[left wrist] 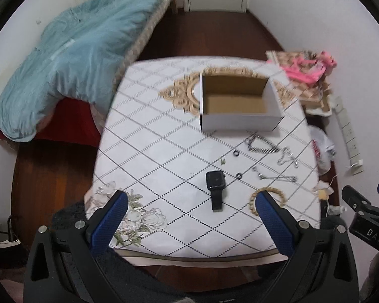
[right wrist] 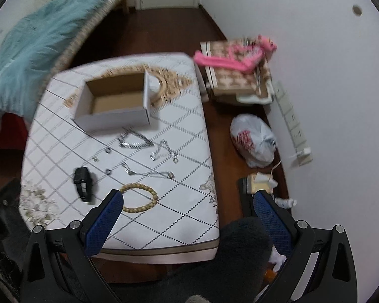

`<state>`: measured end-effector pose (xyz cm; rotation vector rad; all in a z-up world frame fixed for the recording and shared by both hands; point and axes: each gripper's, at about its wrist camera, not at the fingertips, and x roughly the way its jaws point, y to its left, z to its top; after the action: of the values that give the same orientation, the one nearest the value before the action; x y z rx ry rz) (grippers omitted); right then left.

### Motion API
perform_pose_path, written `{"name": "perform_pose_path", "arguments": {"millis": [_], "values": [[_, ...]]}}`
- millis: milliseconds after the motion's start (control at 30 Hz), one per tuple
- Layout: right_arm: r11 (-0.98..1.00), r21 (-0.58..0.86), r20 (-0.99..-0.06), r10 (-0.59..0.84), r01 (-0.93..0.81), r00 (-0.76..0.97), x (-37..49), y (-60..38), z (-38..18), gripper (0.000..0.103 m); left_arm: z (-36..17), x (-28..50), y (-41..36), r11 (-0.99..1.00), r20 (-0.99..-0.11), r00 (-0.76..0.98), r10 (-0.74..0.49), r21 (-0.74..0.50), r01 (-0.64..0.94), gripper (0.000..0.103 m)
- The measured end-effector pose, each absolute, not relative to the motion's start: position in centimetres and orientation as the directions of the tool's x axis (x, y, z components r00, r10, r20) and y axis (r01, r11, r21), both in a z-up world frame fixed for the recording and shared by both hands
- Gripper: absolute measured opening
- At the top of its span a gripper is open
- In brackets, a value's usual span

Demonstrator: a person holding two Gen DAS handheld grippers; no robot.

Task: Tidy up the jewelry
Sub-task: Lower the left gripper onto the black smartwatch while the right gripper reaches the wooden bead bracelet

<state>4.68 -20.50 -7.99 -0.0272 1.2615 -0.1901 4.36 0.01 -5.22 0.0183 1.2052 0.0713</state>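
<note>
On patterned table (left wrist: 164, 131): jewelry, open box (left wrist: 236, 102) (bedroom).

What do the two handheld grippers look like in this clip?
Both match: the left gripper and right gripper each have two blue, dot-textured fingers on black plastic arms with silver round bolts. The left view also shows the right one's black body with partial white lettering. No cables or sleeves visible.

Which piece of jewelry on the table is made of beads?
The tan bracelet, a closed loop of round beads at the near edge. The watch is black, the chains silver.
</note>
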Motion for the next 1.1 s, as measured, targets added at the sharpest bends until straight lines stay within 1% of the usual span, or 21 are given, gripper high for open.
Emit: {"name": "perform_pose_path", "arguments": {"millis": [167,333,400,467,500,567,633,700,733,767,800,933,1000,1067,1100], "values": [[0.987,-0.084,-0.978,-0.108,0.137,0.181,6.3,-20.6,-14.9,0.103,-10.9,6.4,0.5,0.995,-0.965,0.243,0.095,0.087,-0.044,0.103],[0.990,-0.074,-0.990,-0.087,0.120,0.108,6.8,-19.9,-20.0,0.098,-14.9,7.0,1.2,0.995,-0.982,0.168,0.090,0.083,-0.046,0.103],[0.991,-0.071,-0.993,-0.081,0.113,0.086,6.9,-19.4,-21.5,0.092,-16.2,7.2,1.6,0.995,-0.987,0.136,0.088,0.080,-0.060,0.103],[0.991,-0.074,-0.994,-0.081,0.109,0.069,7.0,-19.0,-22.6,0.089,-17.2,7.2,1.8,0.995,-0.990,0.121,0.077,0.069,-0.072,0.103],[0.992,-0.064,-0.996,-0.071,0.107,0.061,7.0,-18.8,-23.2,0.085,-17.5,7.2,1.9,0.995,-0.991,0.114,0.077,0.068,-0.077,0.103],[0.993,-0.057,-0.997,-0.063,0.106,0.053,6.9,-18.5,-24.0,0.080,-18.2,7.3,1.9,0.995,-0.993,0.102,0.064,0.056,-0.081,0.103],[0.994,-0.047,-0.998,-0.052,0.103,0.046,7.1,-18.1,-24.5,0.077,-18.6,7.3,1.9,0.995,-0.994,0.095,0.058,0.051,-0.083,0.103],[0.993,-0.043,-0.998,-0.047,0.105,0.037,7.0,-17.8,-25.1,0.068,-19.0,7.3,1.8,0.996,-0.995,0.094,0.043,0.036,-0.081,0.103],[0.993,-0.043,-0.998,-0.047,0.106,0.032,7.0,-17.8,-25.2,0.066,-19.1,7.4,1.7,0.996,-0.994,0.097,0.041,0.033,-0.081,0.103],[0.993,-0.042,-0.998,-0.046,0.107,0.034,6.9,-17.7,-25.4,0.062,-19.3,7.5,1.7,0.997,-0.995,0.099,0.032,0.024,-0.078,0.103],[0.993,-0.042,-0.998,-0.046,0.108,0.035,6.9,-17.6,-25.6,0.054,-19.6,7.6,1.6,0.997,-0.995,0.096,0.023,0.016,-0.077,0.102],[0.993,-0.032,-0.997,-0.039,0.117,0.059,7.0,-17.8,-25.5,0.043,-20.8,8.1,1.8,0.995,-0.995,0.086,-0.044,-0.052,-0.089,0.102],[0.993,-0.031,-0.997,-0.039,0.115,0.068,6.9,-17.6,-25.5,0.041,-21.5,8.2,1.7,0.992,-0.993,0.093,-0.070,-0.079,-0.096,0.102],[0.994,-0.031,-0.997,-0.038,0.109,0.070,6.8,-17.5,-25.4,0.041,-22.2,8.4,1.6,0.990,-0.990,0.106,-0.093,-0.104,-0.100,0.096],[0.994,-0.030,-0.997,-0.038,0.106,0.070,6.9,-17.6,-25.4,0.041,-22.5,8.5,1.5,0.989,-0.989,0.111,-0.100,-0.111,-0.099,0.085]]}}
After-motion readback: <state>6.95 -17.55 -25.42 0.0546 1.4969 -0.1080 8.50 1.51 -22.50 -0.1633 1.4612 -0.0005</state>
